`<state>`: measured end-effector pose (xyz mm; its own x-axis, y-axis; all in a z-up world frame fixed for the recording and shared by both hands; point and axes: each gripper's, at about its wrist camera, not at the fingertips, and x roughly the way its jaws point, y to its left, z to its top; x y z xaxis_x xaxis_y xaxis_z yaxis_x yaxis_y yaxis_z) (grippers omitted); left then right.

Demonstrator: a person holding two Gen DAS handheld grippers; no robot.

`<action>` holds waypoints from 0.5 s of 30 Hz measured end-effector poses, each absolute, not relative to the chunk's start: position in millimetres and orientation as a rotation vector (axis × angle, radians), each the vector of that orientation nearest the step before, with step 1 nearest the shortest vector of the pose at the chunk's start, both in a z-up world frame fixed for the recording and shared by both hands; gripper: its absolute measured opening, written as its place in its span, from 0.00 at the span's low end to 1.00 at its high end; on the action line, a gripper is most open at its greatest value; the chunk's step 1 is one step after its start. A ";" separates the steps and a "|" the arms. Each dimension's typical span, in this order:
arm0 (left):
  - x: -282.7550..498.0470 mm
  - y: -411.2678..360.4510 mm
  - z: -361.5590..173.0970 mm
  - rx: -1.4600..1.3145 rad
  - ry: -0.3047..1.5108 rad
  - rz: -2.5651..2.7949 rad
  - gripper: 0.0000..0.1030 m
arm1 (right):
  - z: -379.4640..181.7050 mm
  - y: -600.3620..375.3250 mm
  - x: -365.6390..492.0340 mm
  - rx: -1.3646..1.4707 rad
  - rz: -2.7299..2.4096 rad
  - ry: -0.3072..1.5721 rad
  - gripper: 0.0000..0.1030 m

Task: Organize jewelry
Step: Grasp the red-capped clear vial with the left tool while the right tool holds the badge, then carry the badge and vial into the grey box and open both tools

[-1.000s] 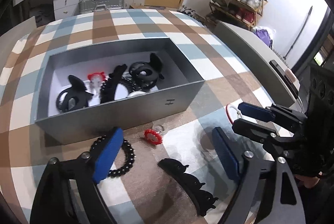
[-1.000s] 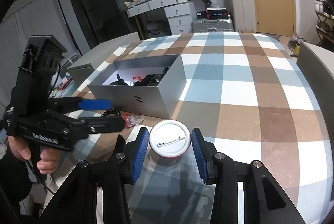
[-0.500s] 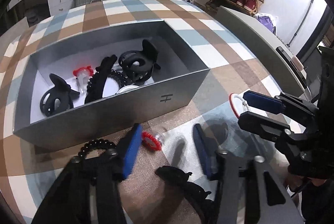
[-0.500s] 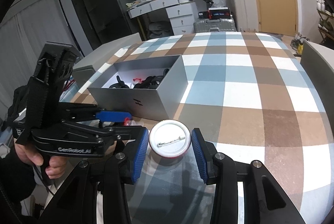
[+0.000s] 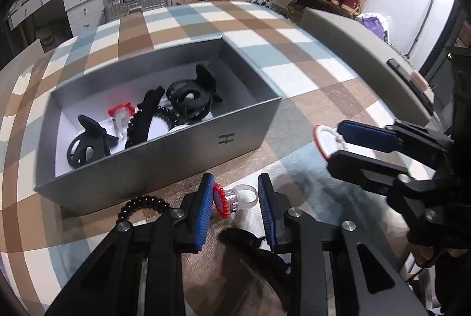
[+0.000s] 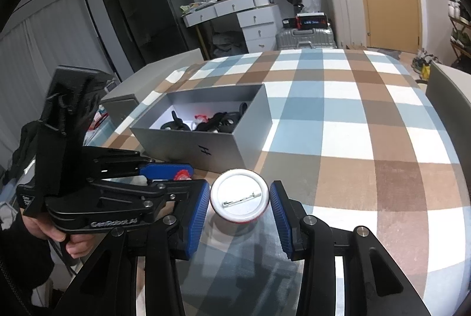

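Note:
My left gripper (image 5: 235, 198) is shut on a clear toy ring with a red flower top (image 5: 232, 199), just in front of the grey box (image 5: 188, 165). The box holds black hair claws (image 5: 188, 98), a black beaded piece and another red-topped ring (image 5: 120, 112). My right gripper (image 6: 240, 202) is shut on a round white pin badge with a red rim (image 6: 240, 196), held above the table; the badge also shows in the left wrist view (image 5: 325, 140). The left gripper shows in the right wrist view (image 6: 176, 168).
A black bead bracelet (image 5: 141, 205) lies on the checked tablecloth left of my left fingers. A black hair claw (image 5: 250, 242) lies under the left gripper. A grey chair back (image 5: 353, 33) stands at the table's right side.
My left gripper moved forward to the toy ring and closed its fingers on it. The right gripper kept hold of the badge and stayed nearly still.

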<state>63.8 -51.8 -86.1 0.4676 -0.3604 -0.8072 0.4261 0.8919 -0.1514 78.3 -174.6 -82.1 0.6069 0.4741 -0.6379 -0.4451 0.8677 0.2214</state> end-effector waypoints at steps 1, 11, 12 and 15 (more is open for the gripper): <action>62.7 -50.5 -83.4 0.068 0.969 -0.490 0.24 | -80.5 -173.7 78.0 0.041 0.533 0.747 0.40; 54.7 -25.6 -46.3 0.010 0.918 -0.482 0.24 | -55.5 -155.6 80.8 0.052 0.595 0.693 0.40; 54.5 -22.9 -42.8 0.010 0.908 -0.483 0.24 | -52.0 -152.8 82.5 0.058 0.609 0.685 0.40; 58.2 -13.5 -34.9 -0.001 0.884 -0.474 0.24 | -42.9 -142.8 89.2 0.053 0.629 0.663 0.40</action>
<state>58.2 -13.5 -34.9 0.5375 -0.3987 -0.7431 0.3976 0.8969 -0.1936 89.2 -142.8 -42.9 0.6107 0.5614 -0.5584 -0.5285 0.8141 0.2405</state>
